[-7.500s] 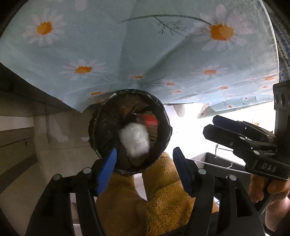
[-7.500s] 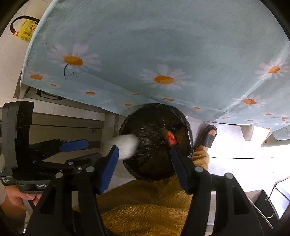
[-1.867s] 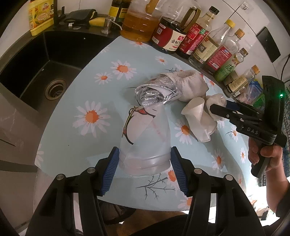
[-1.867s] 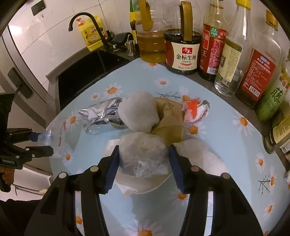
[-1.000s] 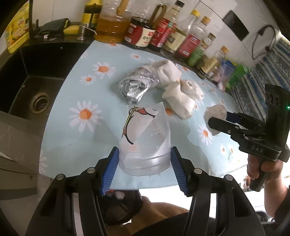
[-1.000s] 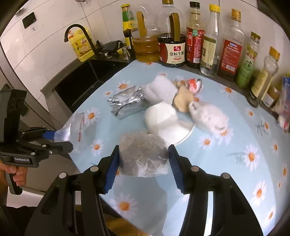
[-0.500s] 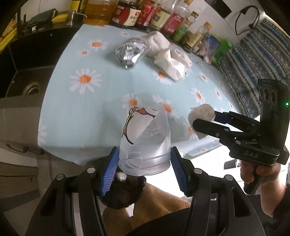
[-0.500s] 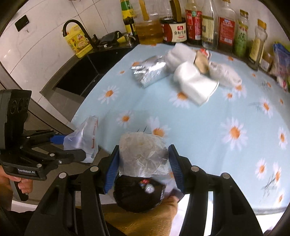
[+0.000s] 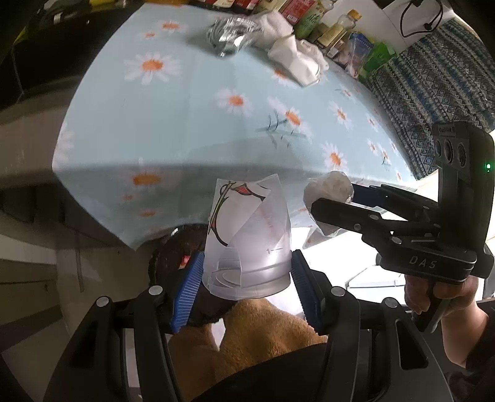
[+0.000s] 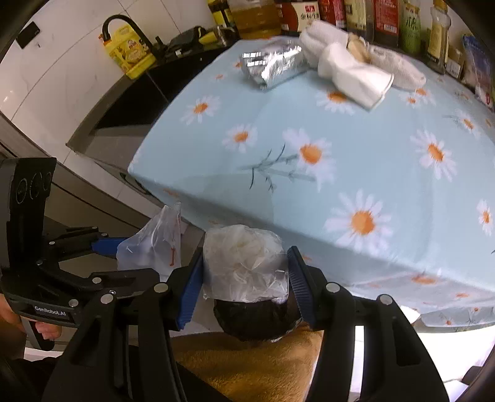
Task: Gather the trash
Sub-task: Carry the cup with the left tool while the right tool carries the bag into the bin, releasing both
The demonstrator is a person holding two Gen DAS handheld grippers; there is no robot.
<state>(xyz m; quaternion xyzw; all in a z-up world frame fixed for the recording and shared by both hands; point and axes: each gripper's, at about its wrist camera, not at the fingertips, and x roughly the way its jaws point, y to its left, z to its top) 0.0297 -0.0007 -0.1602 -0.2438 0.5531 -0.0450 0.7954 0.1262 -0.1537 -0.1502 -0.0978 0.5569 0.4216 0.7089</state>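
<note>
The left gripper [image 9: 247, 275] is clenched on a clear plastic cup [image 9: 249, 238] with a red and black print, its blue pads [image 9: 187, 286] pressed against the cup's sides. It holds the cup off the table's near edge, above the black-lined trash bin [image 9: 173, 253], which stands on the floor below that edge.

The right gripper [image 10: 246, 278] grasps a crumpled clear plastic bag [image 10: 244, 263] with white material inside, also past the near edge and directly over the bin [image 10: 256, 321]. In the left wrist view this gripper [image 9: 332, 204] sits just to the right of the cup.

More trash lies at the far edge of the daisy-print tablecloth [image 10: 355, 148]: a crumpled foil wrapper [image 10: 272, 66], a squashed white paper cup [image 10: 355, 79] and white crumpled tissue [image 10: 399, 69], close together. A row of sauce bottles [image 10: 355, 15] stands behind them. A yellow detergent bottle [image 10: 131, 54] stands by the sink's black faucet [image 10: 123, 27], beyond the table's left edge. An orange-brown fleece garment [image 10: 244, 361] shows under both grippers.
</note>
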